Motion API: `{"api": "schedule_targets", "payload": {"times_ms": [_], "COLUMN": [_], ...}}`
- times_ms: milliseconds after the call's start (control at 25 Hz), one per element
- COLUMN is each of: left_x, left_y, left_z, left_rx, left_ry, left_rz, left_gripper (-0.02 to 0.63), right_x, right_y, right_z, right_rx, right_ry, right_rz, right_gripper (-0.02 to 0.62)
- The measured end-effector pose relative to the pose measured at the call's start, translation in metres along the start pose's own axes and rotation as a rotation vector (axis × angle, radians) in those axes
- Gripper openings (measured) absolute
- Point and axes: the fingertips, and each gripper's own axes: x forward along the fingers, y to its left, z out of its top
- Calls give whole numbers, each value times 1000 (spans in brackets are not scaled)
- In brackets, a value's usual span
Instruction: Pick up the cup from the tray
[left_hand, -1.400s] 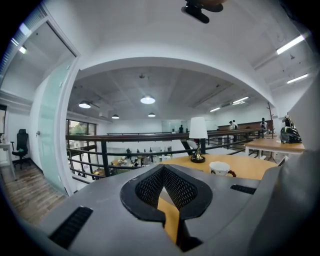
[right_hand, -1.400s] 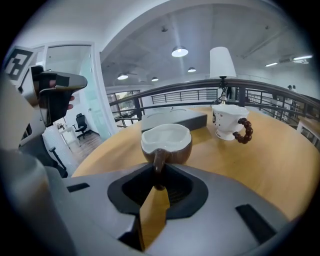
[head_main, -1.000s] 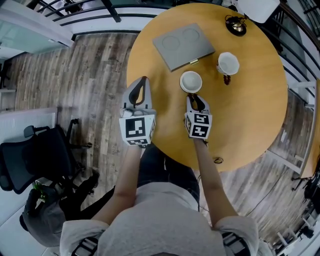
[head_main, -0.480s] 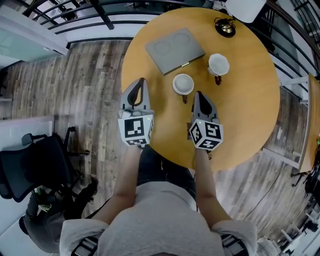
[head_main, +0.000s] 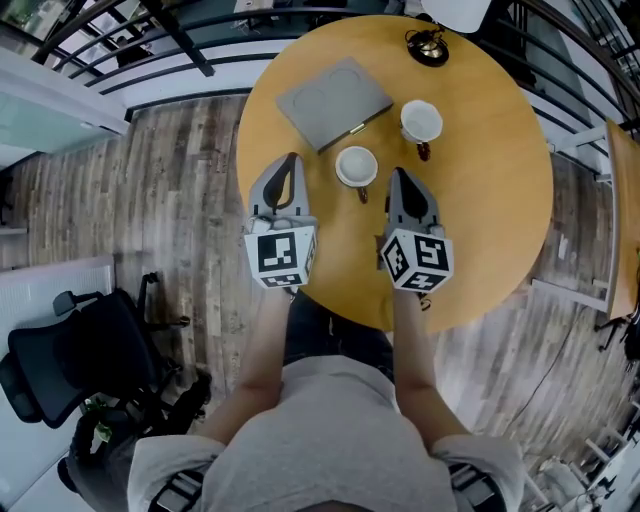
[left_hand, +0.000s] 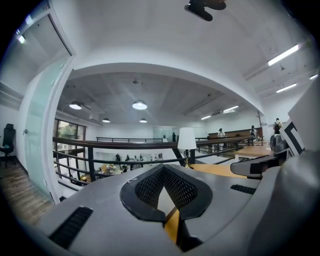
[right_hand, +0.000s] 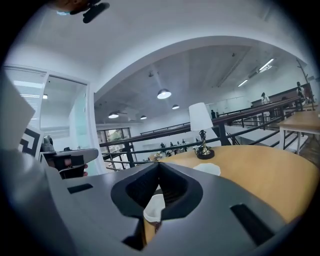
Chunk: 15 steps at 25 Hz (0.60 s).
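Note:
Two white cups with dark handles stand on the round wooden table (head_main: 480, 230), not on the grey tray (head_main: 333, 100). The nearer cup (head_main: 356, 166) sits between my two grippers; the other cup (head_main: 421, 121) is farther right. My right gripper (head_main: 398, 172) hovers above the table just right of the nearer cup, shut and empty. In the right gripper view that gripper (right_hand: 159, 164) has its jaws together, with the nearer cup (right_hand: 154, 207) showing below them. My left gripper (head_main: 290, 158) hangs over the table's left edge, shut, nothing held; its tips (left_hand: 163, 167) meet.
A table lamp (head_main: 427, 47) stands at the table's far edge, also the lamp (right_hand: 201, 120) ahead of the right gripper. Black railings (head_main: 160, 40) run beyond the table. A black office chair (head_main: 60, 360) sits on the wooden floor at lower left.
My right gripper was at the nearer cup's handle a second ago; it has risen away from it with its jaws closed and empty. The cup stays on the table. The left gripper lifted slightly.

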Motion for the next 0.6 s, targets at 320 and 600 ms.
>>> {"api": "schedule_targets", "payload": {"times_ms": [320, 600], "left_x": [-1, -5], "left_y": [2, 5], "left_z": [9, 6], "left_rx": [6, 2], "left_ry": [-12, -7], "left_rz": [-15, -20], "left_gripper": [6, 6], "right_x": [-4, -3], "right_y": [10, 20], "right_z": [10, 12], "right_rx": [-18, -34], "right_ry": [-27, -31], "right_rz": [17, 41], "right_gripper": [8, 8]}}
